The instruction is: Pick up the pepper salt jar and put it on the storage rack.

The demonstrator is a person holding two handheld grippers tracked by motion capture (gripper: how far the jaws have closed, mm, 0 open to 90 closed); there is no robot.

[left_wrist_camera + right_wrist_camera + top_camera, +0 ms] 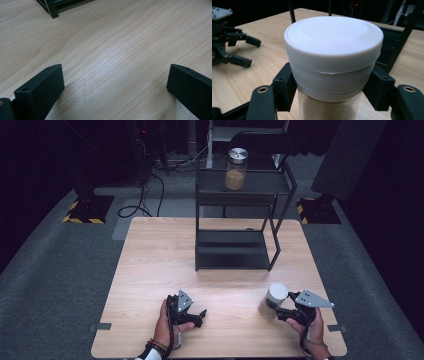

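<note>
A jar with a wide white lid and pale beige contents stands near the table's front right. My right gripper is shut on it, its black jaws pressing either side just under the lid; in the high view the right gripper reaches it from the right. My left gripper rests low at the front left in a person's hand, open. Its two jaws stand wide apart over bare wood in the left gripper view. The right gripper view shows the left gripper at far left.
A black two-tier metal rack stands at the table's back middle. On its top shelf is a glass jar with a metal lid and brown contents. The wooden table has bare room between the grippers. Dark floor and cables lie beyond.
</note>
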